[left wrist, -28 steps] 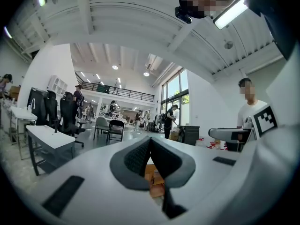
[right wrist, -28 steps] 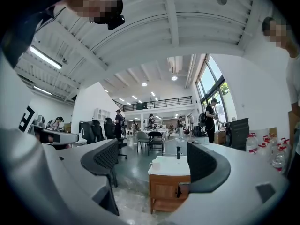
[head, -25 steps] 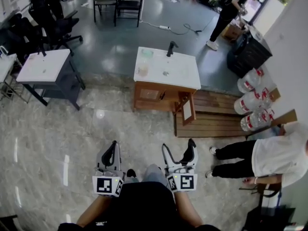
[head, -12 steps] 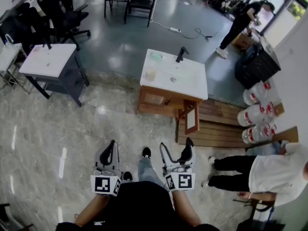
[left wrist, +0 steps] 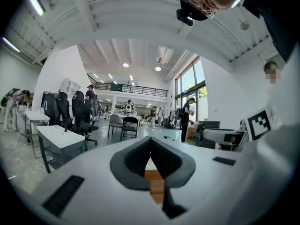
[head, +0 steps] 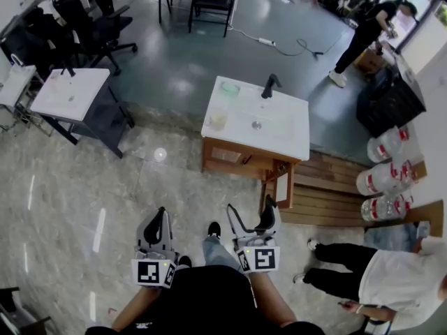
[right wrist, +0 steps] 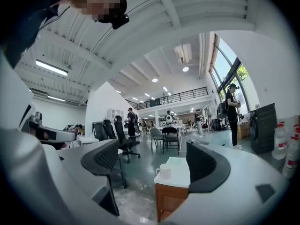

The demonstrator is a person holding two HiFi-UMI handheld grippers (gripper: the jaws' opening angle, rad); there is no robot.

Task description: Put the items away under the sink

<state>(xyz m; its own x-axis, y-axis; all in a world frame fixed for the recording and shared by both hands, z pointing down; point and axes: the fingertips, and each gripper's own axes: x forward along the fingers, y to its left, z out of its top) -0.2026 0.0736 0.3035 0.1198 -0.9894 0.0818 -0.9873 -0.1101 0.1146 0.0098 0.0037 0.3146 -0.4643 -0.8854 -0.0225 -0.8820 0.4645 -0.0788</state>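
Carrying left gripper [head: 161, 216] low before the body, jaws pressed together with nothing between. Carrying right gripper [head: 251, 211] just beside it, jaws standing wide apart, likewise empty. Aiming both forward at the sink cabinet [head: 241, 160], well apart from it as yet.

Noting change over the last second:
- Walking closer, bringing the sink cabinet lower and nearer in the head view.
- Stepping one shoe [head: 214, 228] out between the grippers.
- Keeping both gripper poses as they were.
- Judging this as approach only: nothing collected, nothing stowed.

Listing, near to far:
- Cabinet door [head: 283, 185]: hanging open at the front right corner, swinging out toward the walker; probably leaving the space under the sink ready to receive.
- White countertop [head: 290, 135]: running its long axis left to right across the head view, slightly turned.
- Cup [head: 218, 121]: standing upright at the front left of the countertop, long axis vertical, handle pointing left in the right gripper view.
- Green dish [head: 230, 87]: lying flat near the far left corner.
- Faucet [head: 269, 84]: standing at the far edge, spout reaching toward the basin.
- Water jugs [head: 385, 149]: clustering beyond on the right, off the task.
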